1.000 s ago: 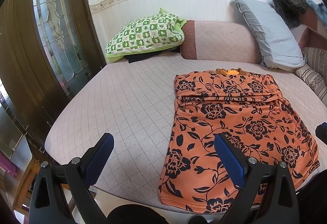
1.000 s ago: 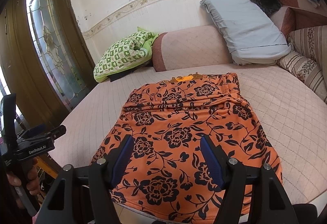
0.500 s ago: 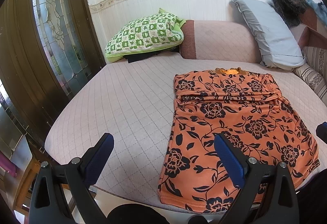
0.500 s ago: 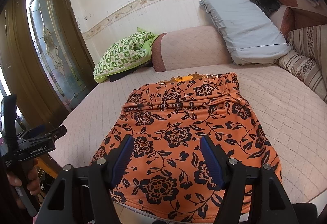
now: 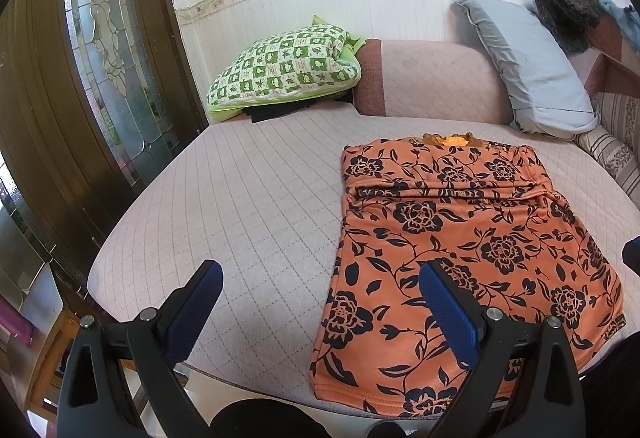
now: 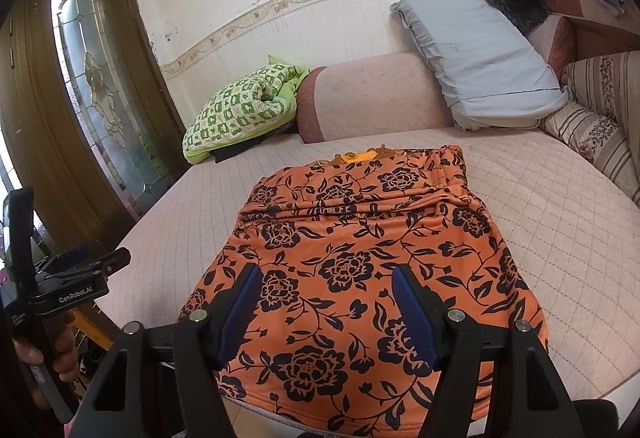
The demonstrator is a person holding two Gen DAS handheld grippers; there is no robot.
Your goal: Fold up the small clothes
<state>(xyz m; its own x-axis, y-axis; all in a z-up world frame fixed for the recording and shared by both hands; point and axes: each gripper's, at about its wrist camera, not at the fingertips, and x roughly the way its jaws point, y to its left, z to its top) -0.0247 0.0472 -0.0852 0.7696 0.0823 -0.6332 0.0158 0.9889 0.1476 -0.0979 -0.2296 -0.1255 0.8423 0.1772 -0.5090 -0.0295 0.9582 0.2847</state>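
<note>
The left gripper (image 5: 320, 294) hangs above the near edge of the bed (image 5: 248, 198), its two blue ribbed pads spread wide with nothing between them; under the gap is only the pale pink quilted cover, stitched in a diamond pattern. The right gripper (image 6: 326, 298) is also open, though less wide, and it grips nothing; it hovers over the near part of the orange garment (image 6: 360, 258), not touching it. This garment (image 5: 460, 238) is of soft knit cloth, orange with black roses and leaves, and it lies flat on the cover, directly ahead of the right gripper and ahead and to the right of the left one. Its shape is like a trapezium, wider at the near hem, with a folded band across the far part. Far beyond both grippers, against the white wall, lie a green and white checked cushion (image 5: 284, 66), soft and puffy, a rounded pink bolster (image 5: 432, 78) of the same quilted cloth, and a smooth grey pillow (image 5: 528, 70) leaning to the right. To the left of the left gripper stands a dark wooden door (image 5: 104, 78) with patterned glass. In the right wrist view a hand (image 6: 48, 354) holds the black handle of the left gripper at the left side.
</note>
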